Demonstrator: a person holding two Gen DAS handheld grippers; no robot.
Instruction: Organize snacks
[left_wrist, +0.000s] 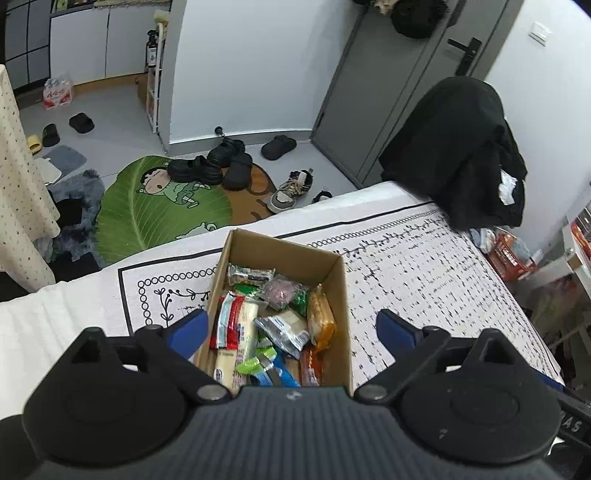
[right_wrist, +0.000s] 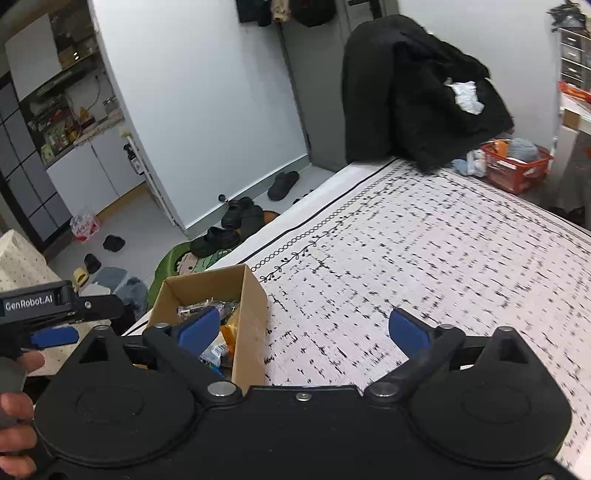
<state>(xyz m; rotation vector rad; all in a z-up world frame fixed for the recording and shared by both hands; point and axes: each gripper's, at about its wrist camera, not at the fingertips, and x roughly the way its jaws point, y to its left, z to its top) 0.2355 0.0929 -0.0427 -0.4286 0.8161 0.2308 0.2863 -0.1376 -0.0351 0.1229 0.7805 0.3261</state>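
Note:
A brown cardboard box (left_wrist: 334, 291) sits on the white patterned tablecloth (left_wrist: 424, 280), holding several wrapped snacks: a red-and-white pack (left_wrist: 231, 321), an orange pack (left_wrist: 321, 317), a grey-white pouch (left_wrist: 284, 332) and green wrappers. My left gripper (left_wrist: 291, 328) hovers open over the box, its blue fingers straddling it with nothing between them. In the right wrist view the same box (right_wrist: 251, 325) lies lower left. My right gripper (right_wrist: 303, 326) is open and empty, its left finger over the box's near end, its right finger above bare cloth. The left gripper (right_wrist: 55, 332) shows at the far left, held by a hand.
A black jacket (left_wrist: 461, 155) drapes over a chair at the table's far right corner. An orange basket (right_wrist: 517, 166) stands beyond the right edge. On the floor past the far edge lie a green leaf mat (left_wrist: 159, 206) and several shoes (left_wrist: 221, 162). A grey door (left_wrist: 388, 81) stands behind.

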